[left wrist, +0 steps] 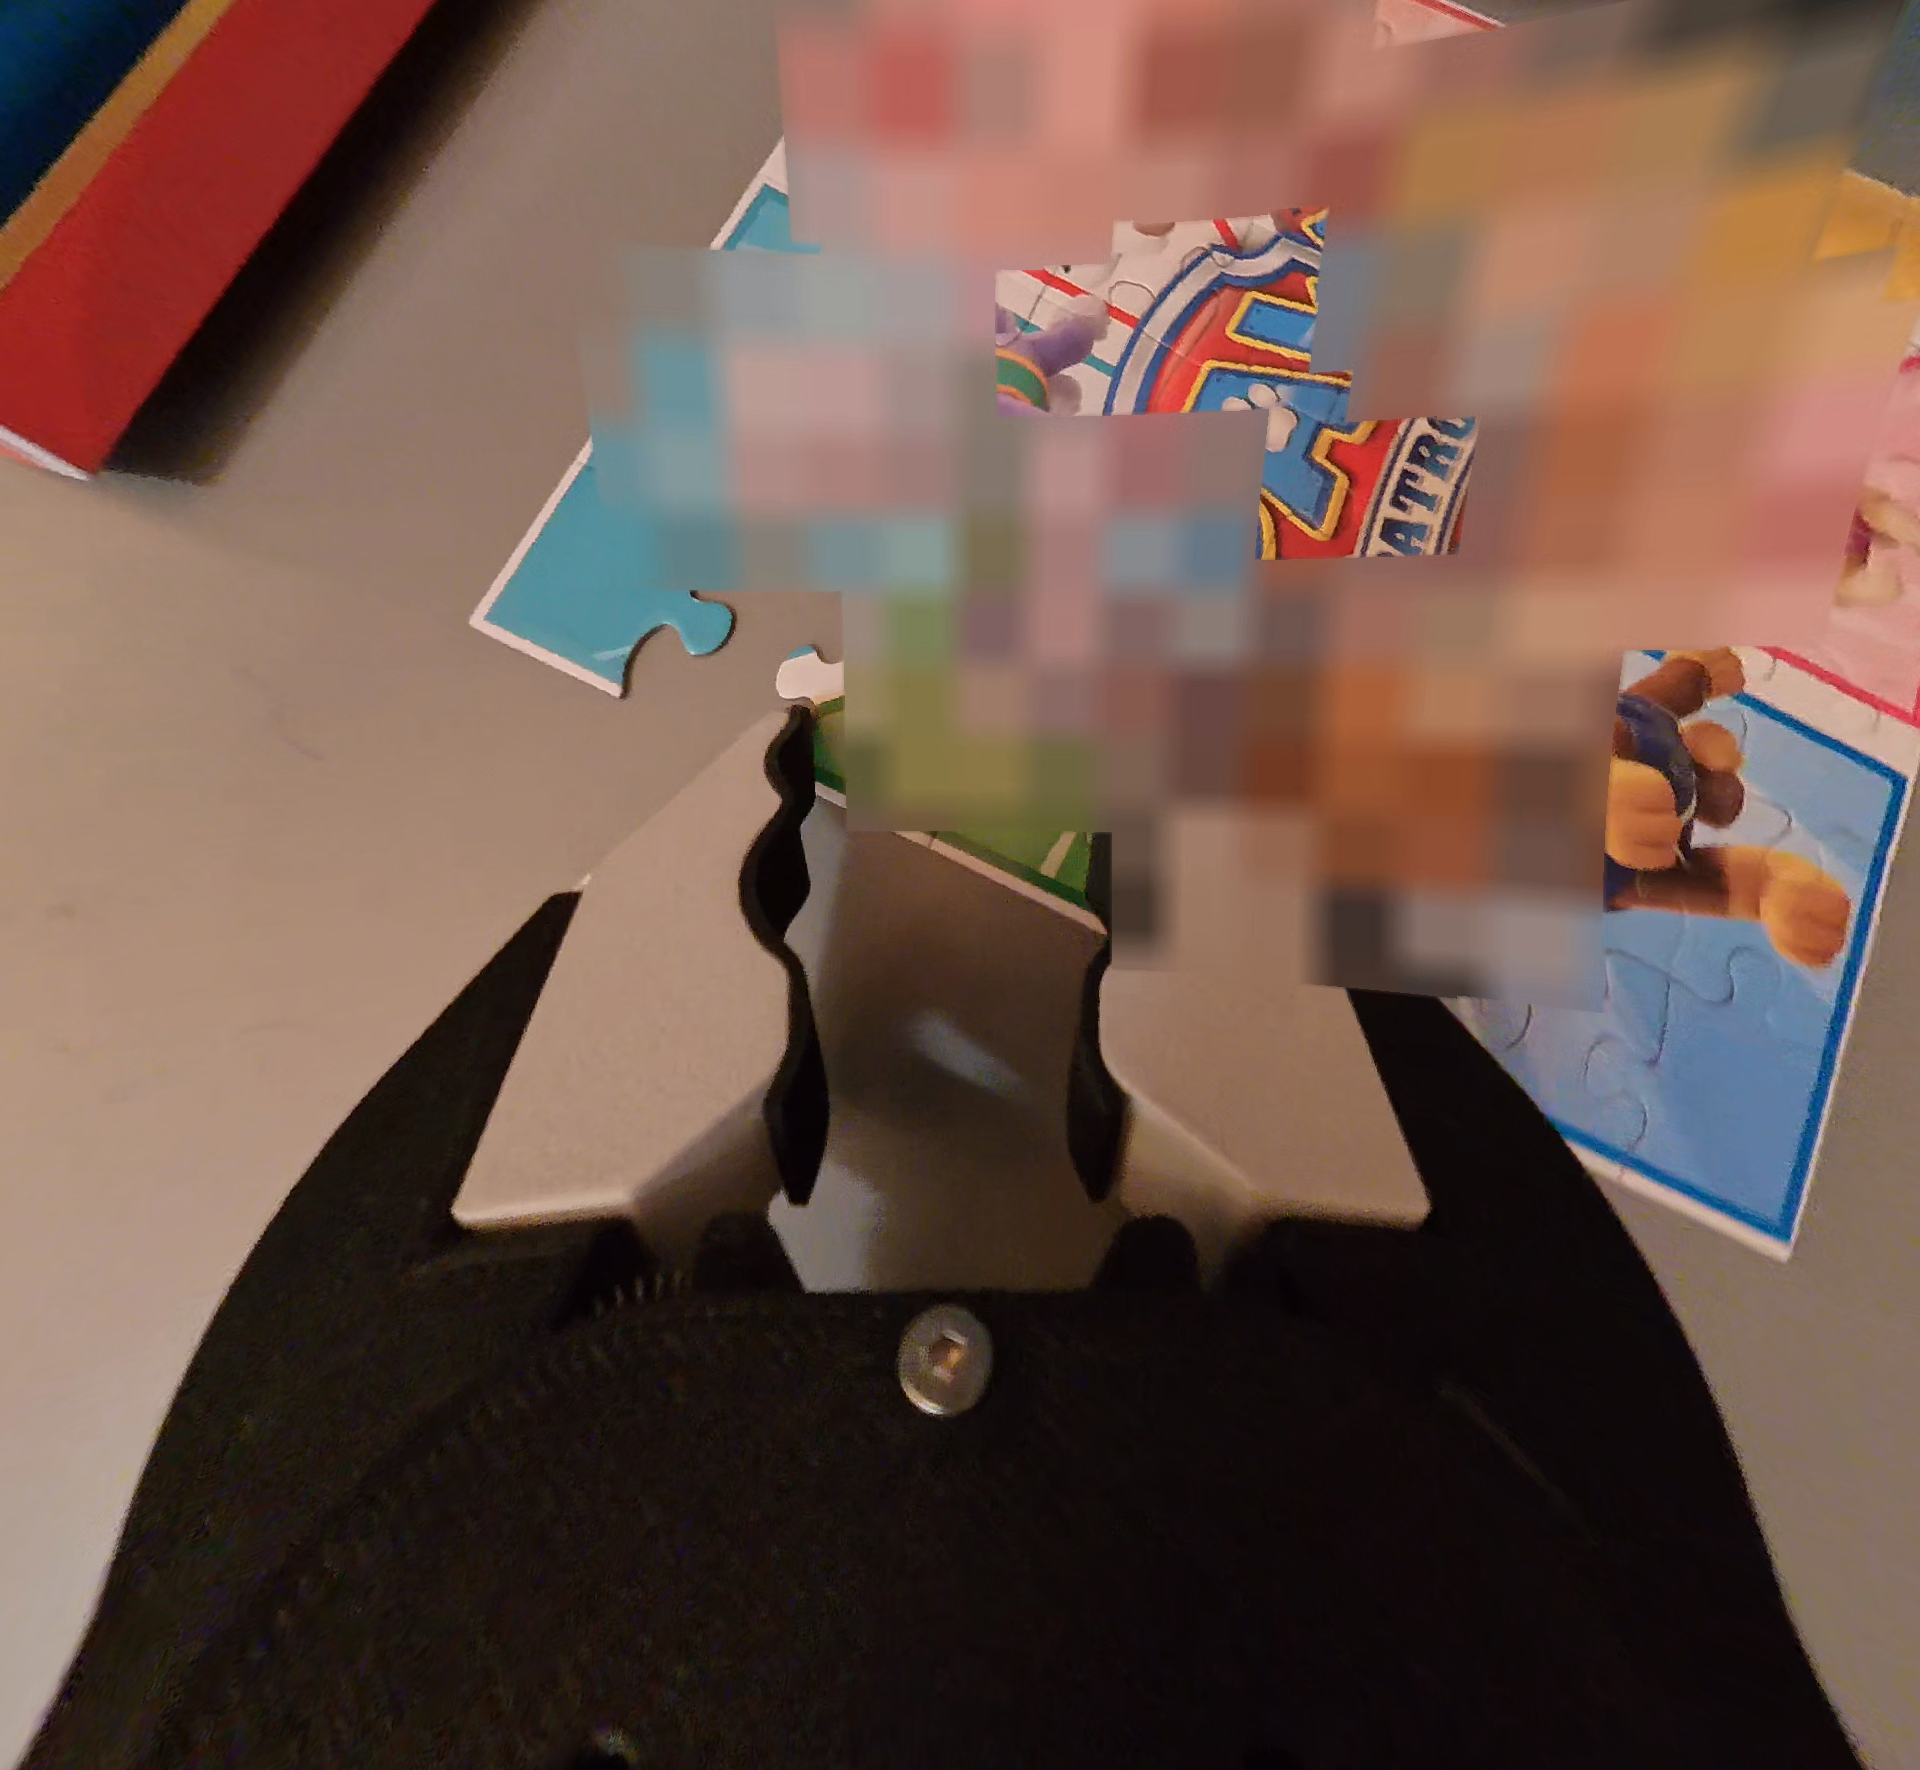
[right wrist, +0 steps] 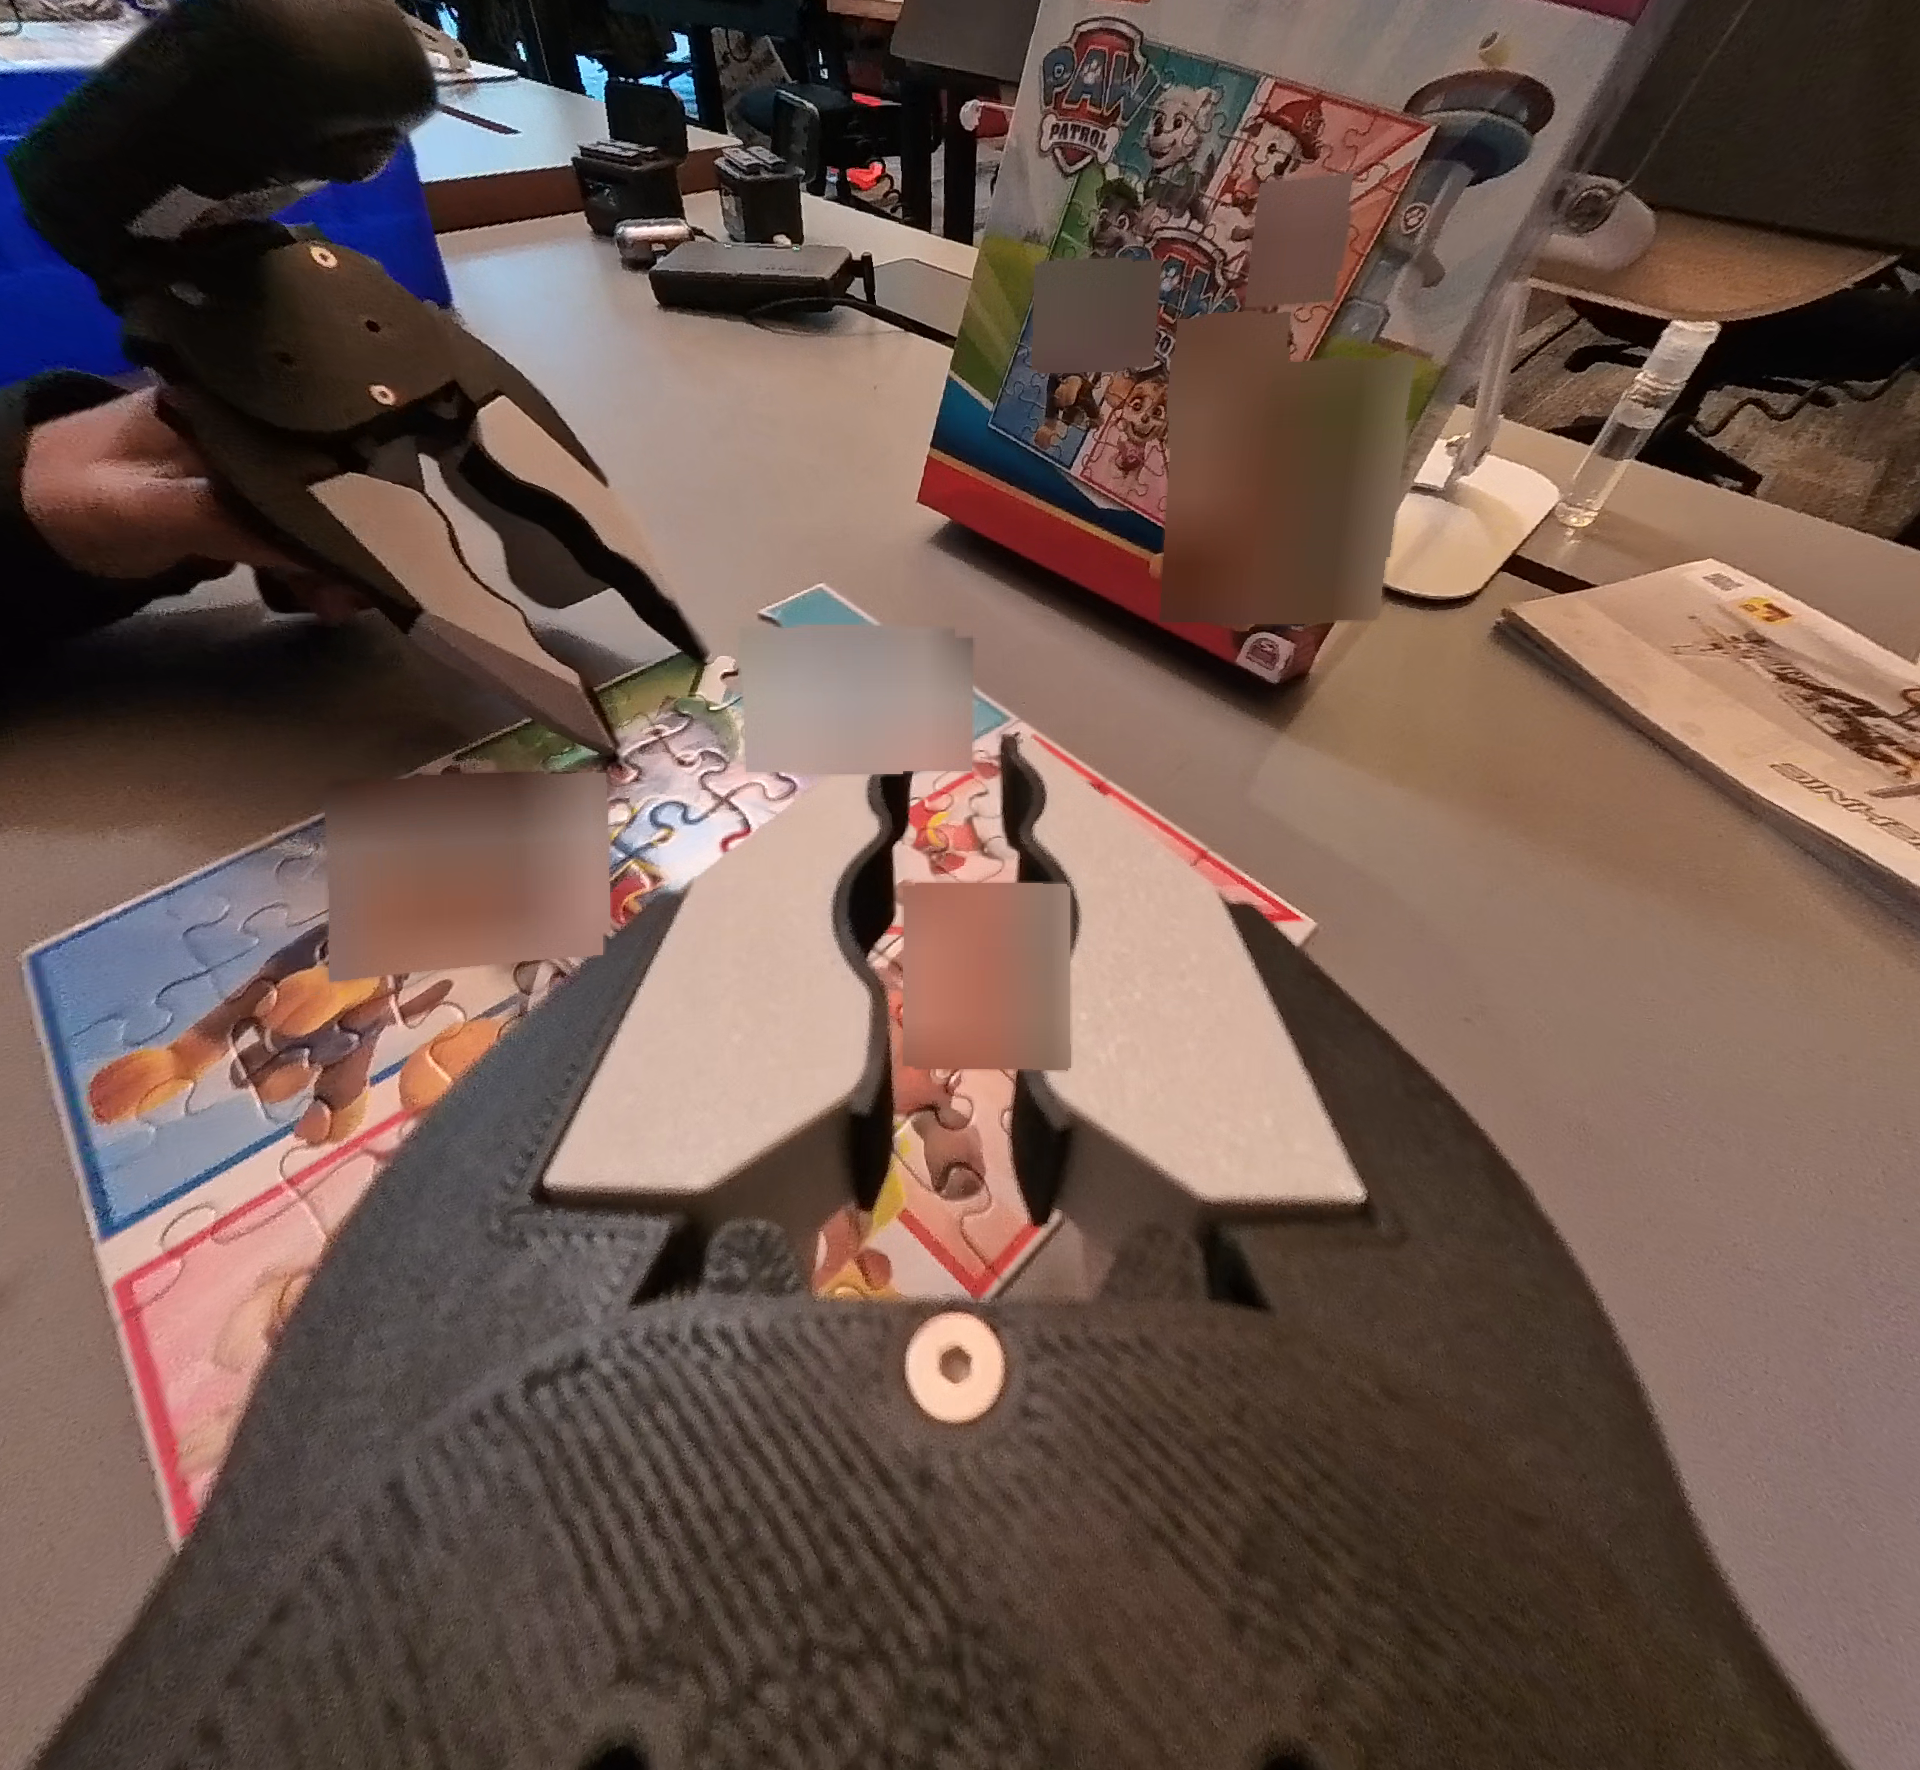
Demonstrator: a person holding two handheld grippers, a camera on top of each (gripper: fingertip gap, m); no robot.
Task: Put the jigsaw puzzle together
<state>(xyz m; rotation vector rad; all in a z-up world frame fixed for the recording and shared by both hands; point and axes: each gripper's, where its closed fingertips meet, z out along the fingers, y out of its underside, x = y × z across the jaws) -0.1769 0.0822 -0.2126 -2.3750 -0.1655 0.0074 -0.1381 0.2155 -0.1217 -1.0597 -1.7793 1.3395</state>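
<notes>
On the grey counter (right wrist: 727, 432): a flat, nearly complete cartoon jigsaw puzzle (right wrist: 187, 1024) with blue, pink, green and turquoise panels lay in front of both claws.
Puzzle box: a tall cardboard box (right wrist: 1195, 193) with a purple top band and red base stood upright beyond the puzzle, well apart from both claws; in the left wrist view its red and blue side (left wrist: 208, 162) showed at the upper left.
Booklet: a pale printed booklet (right wrist: 1745, 712) lay on the counter to the right, apart from the puzzle.
Left claw (right wrist: 660, 707): held in a hand (right wrist: 114, 494), it tilted down with its grey fingers apart, one tip touching the green part of the puzzle, the other at the puzzle's edge near a white tab; nothing was gripped.
Right claw (right wrist: 951, 764): it hovered over the red-bordered pink panel, fingers apart with puzzle visible between them, gripping nothing.
Gap in puzzle: a bare notch (left wrist: 769, 629) sat just beyond the left claw's tip, beside the turquoise corner piece (left wrist: 603, 598).
</notes>
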